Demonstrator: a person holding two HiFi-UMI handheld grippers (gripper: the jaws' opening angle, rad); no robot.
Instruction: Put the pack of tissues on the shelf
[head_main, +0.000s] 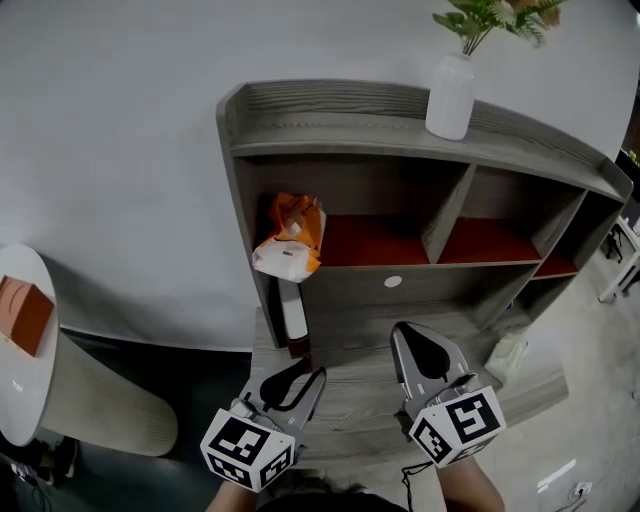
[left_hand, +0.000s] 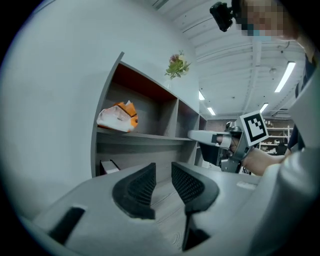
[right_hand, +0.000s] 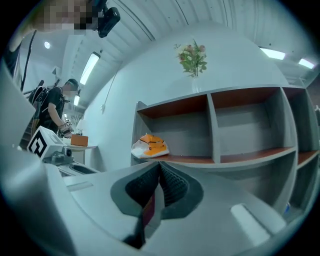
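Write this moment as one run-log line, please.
pack of tissues: lying in left compartment of shelf | left gripper: jaws open, empty | right gripper: jaws shut, empty | status: pack placed, untouched

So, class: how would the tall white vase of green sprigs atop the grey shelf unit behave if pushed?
The tall white vase looks narrow for its height, so it would probably tip rather than slide. Its smooth body may be slippery, perhaps breakable.

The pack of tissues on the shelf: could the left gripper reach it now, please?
Probably yes: the pack of tissues lies at the open front of the shelf, with nothing between it and the open, empty left gripper.
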